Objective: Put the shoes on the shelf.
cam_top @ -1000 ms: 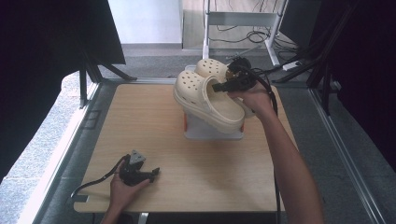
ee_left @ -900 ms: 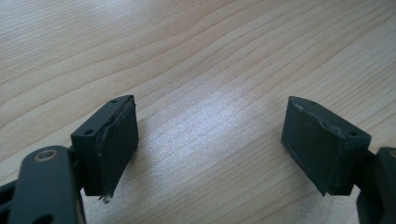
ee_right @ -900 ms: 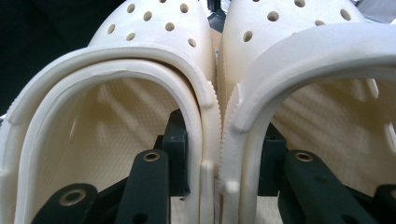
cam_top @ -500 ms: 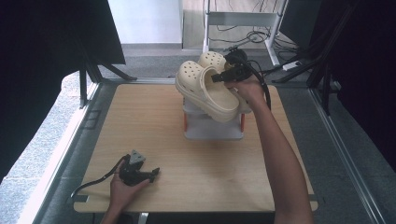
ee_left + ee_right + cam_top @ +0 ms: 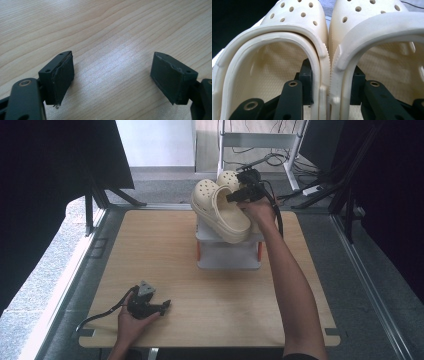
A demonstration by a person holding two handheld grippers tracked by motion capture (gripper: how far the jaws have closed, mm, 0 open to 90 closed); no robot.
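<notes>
A pair of cream clogs with holes in the toes is held side by side over a white two-tier stand [image 5: 229, 255] at the far middle of the table. The nearer clog [image 5: 220, 210] tilts down to the left and the other clog [image 5: 229, 178] sits behind it. My right gripper [image 5: 240, 195] is shut on both. In the right gripper view its fingers [image 5: 306, 80] reach inside the left clog [image 5: 274, 50] and the right clog [image 5: 382, 37], pinching their touching inner walls together. My left gripper [image 5: 160, 306] lies on the table's near left, open [image 5: 113, 80] over bare wood.
The wooden table [image 5: 150, 245] sits in a metal frame, with dark curtains at both sides. The stand has orange posts between its tiers. Cables and a white rack [image 5: 260, 140] lie on the floor beyond the far edge.
My right gripper has carried the clogs a little toward the far edge and to the left, over the stand. The left gripper has stayed in place.
</notes>
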